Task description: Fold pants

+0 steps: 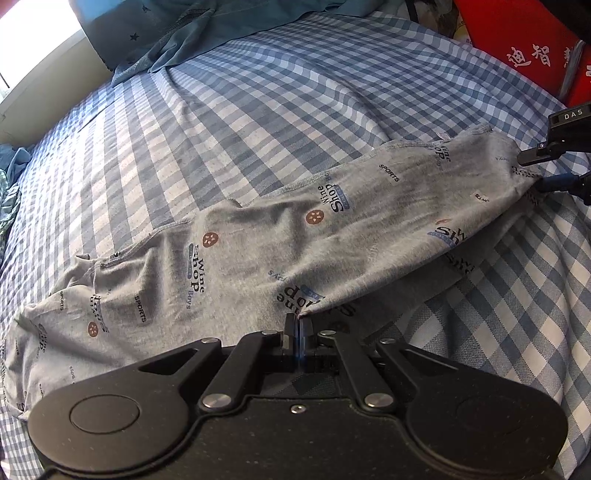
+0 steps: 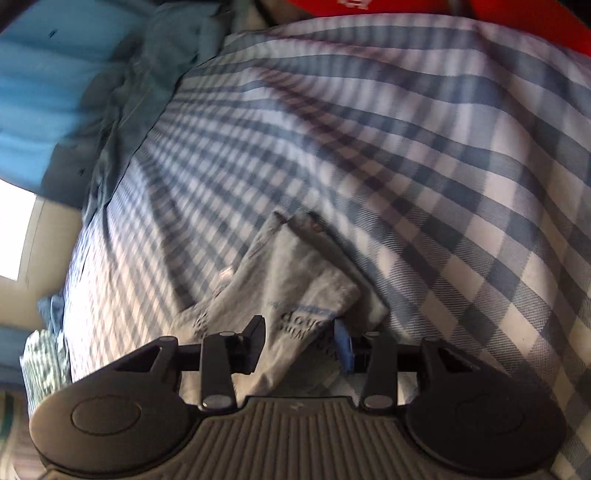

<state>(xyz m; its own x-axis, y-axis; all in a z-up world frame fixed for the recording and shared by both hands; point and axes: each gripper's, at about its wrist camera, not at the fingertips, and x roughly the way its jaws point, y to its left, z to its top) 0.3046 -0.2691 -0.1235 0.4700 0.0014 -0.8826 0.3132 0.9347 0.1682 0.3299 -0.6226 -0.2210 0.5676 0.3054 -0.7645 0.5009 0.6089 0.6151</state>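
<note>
Grey printed pants (image 1: 258, 236) lie stretched across the blue checked bed sheet (image 1: 258, 103), folded lengthwise. My left gripper (image 1: 297, 321) is shut on the near edge of the pants at their middle. My right gripper (image 1: 535, 170) sits at the right end of the pants. In the right wrist view its jaws stand apart around the end of the pants (image 2: 291, 280), with the gripper (image 2: 299, 339) open and cloth lying between the fingers. That view is blurred.
A teal blanket (image 1: 192, 33) is bunched at the head of the bed. Red boxes with white characters (image 1: 524, 48) stand past the right edge. More crumpled cloth (image 1: 11, 173) lies at the left edge. A bright window is at the far left.
</note>
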